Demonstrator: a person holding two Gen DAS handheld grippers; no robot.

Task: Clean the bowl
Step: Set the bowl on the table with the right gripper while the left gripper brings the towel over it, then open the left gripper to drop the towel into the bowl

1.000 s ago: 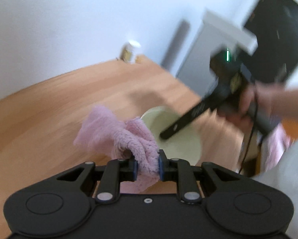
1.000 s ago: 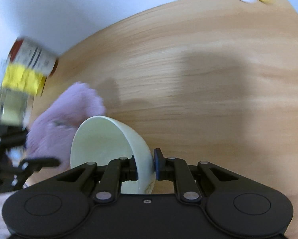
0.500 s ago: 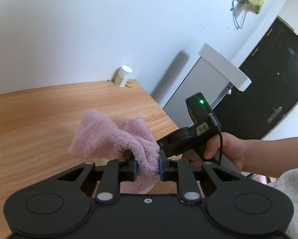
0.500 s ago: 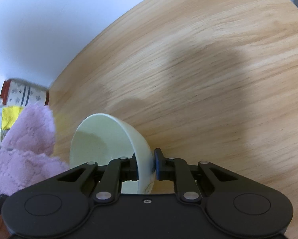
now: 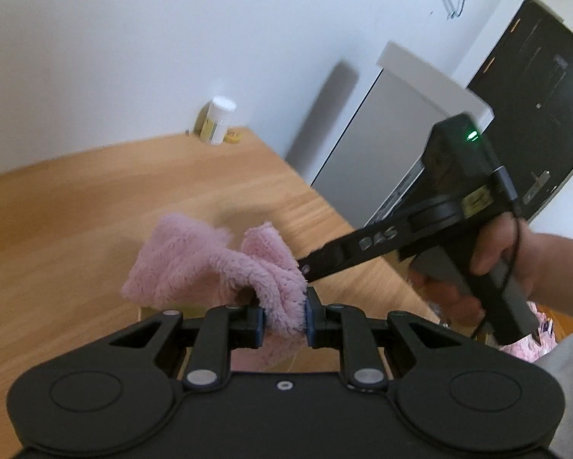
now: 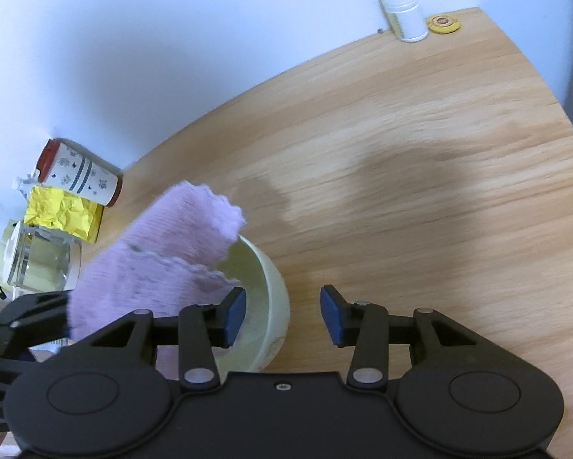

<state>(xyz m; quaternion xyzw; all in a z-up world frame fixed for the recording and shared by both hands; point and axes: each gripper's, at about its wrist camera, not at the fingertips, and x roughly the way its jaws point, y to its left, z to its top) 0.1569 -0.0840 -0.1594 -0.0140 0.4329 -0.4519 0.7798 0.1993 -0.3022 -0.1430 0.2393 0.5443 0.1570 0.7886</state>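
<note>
The pale green bowl [image 6: 271, 298] rests on the wooden table [image 6: 401, 176], its rim between my right gripper's spread fingers. My right gripper [image 6: 283, 315] is open and holds nothing. My left gripper [image 5: 284, 315] is shut on the pink fluffy cloth [image 5: 209, 264], which hangs over the bowl and covers most of its inside in the right wrist view [image 6: 164, 260]. In the left wrist view only a sliver of the bowl [image 5: 160, 311] shows under the cloth, and the right gripper [image 5: 420, 229] reaches in from the right.
A white-capped bottle [image 6: 401, 11] and a yellow disc [image 6: 443, 23] stand at the table's far corner. A patterned can [image 6: 79, 178], a yellow foil pack [image 6: 62, 214] and a glass jar [image 6: 37, 264] sit at the left by the wall. A grey cabinet [image 5: 382, 145] stands beyond the table.
My right gripper has opened and let go of the bowl, which now sits flat on the table. The cloth in my left gripper has moved over and into the bowl.
</note>
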